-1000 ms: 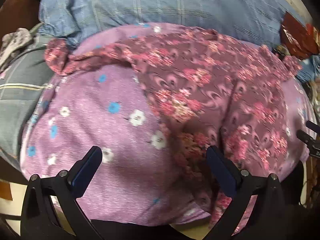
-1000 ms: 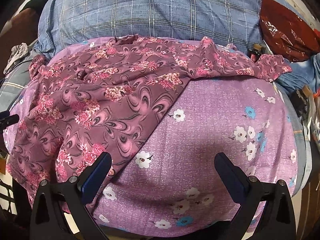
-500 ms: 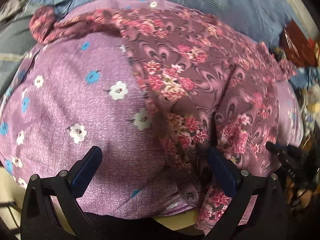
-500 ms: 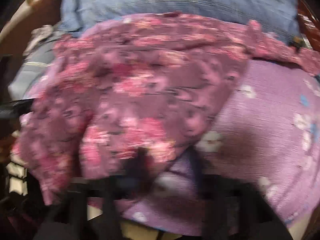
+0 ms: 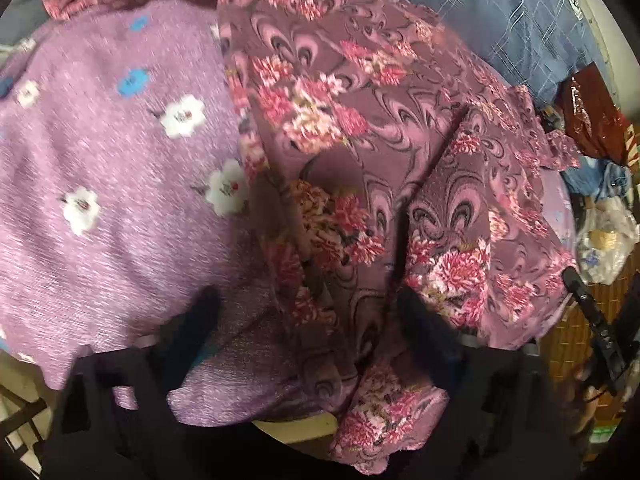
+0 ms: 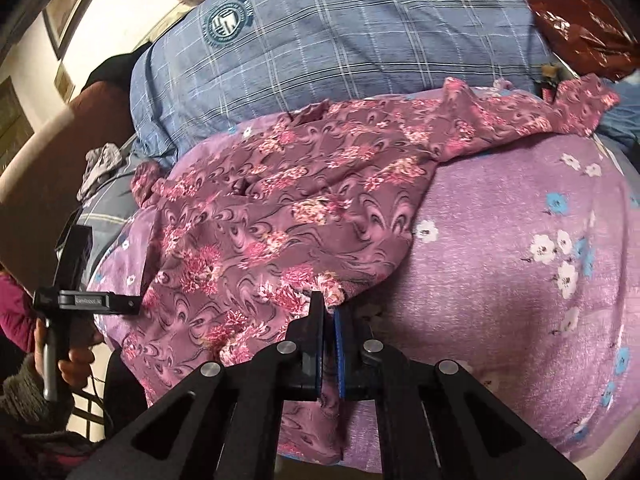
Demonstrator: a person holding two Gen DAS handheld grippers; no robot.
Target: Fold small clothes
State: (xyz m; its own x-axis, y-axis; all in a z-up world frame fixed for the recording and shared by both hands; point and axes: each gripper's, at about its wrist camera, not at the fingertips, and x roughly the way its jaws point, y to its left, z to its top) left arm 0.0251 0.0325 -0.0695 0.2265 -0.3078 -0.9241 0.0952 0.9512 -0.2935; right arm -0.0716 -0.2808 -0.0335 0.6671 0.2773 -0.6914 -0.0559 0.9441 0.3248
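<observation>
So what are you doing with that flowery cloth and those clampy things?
A person is folding a small maroon flowered garment that lies on a purple flowered cover. The right tool is shut on the garment's near edge, pinching a bit of fabric. The left tool has just been closing over the garment's other near part; its fingers are apart with cloth between them, and it is too blurred to see a grip. Nothing is folded over yet.
</observation>
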